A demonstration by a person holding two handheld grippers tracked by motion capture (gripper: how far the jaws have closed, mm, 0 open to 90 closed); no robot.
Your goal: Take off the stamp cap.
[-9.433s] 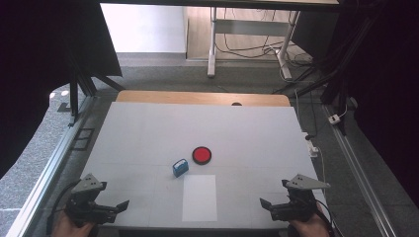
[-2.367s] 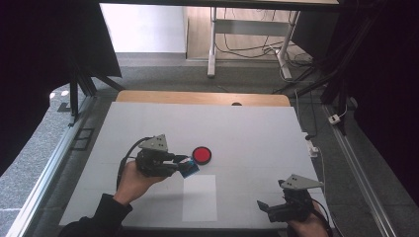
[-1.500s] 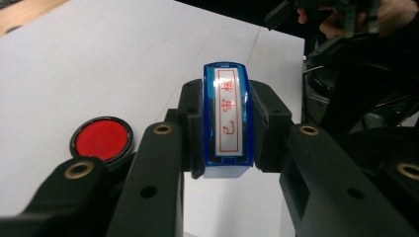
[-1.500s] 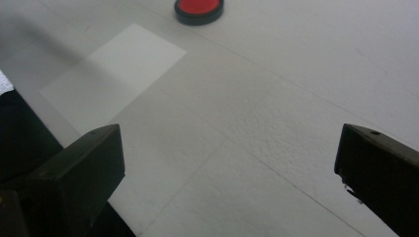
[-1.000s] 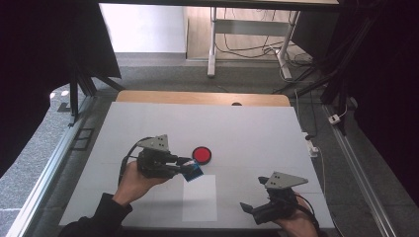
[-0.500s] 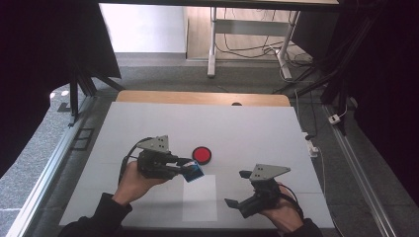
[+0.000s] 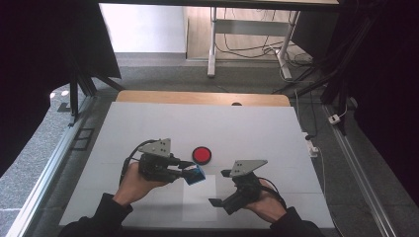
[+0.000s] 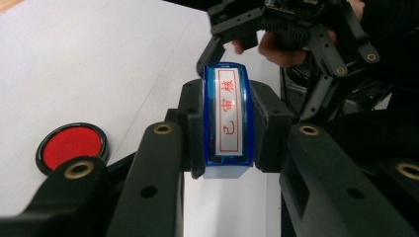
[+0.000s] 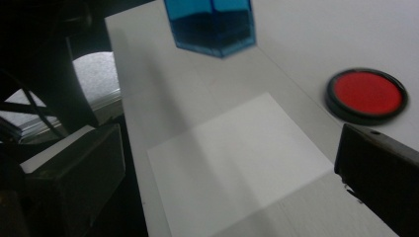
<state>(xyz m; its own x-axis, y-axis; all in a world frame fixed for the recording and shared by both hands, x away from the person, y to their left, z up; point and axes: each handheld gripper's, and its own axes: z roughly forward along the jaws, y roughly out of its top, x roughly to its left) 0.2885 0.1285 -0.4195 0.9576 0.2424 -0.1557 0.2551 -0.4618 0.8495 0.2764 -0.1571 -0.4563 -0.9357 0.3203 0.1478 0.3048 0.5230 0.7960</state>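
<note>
A blue stamp (image 7: 196, 175) with a white label of red characters (image 8: 227, 118) hangs just above the table, clamped sideways in my left gripper (image 7: 190, 173). Its blue body (image 9: 212, 24) shows at the top of the right gripper view. The round red ink pad (image 7: 201, 155) lies just beyond it on the table. A white paper sheet (image 7: 200, 197) lies below the stamp, near the front edge. My right gripper (image 7: 220, 188) hovers over the sheet's right side, jaws wide apart and nothing between them, pointing left at the stamp.
The white table (image 7: 148, 123) has a wooden strip along its far edge. Metal rails run down both sides. Past the ink pad (image 9: 366, 94) and around the paper (image 9: 237, 158) the tabletop is bare. Cables trail from both grippers.
The left gripper picked the stamp up from the table and holds it nearly still. In the last second the right gripper has moved left and forward from the front right corner to the paper.
</note>
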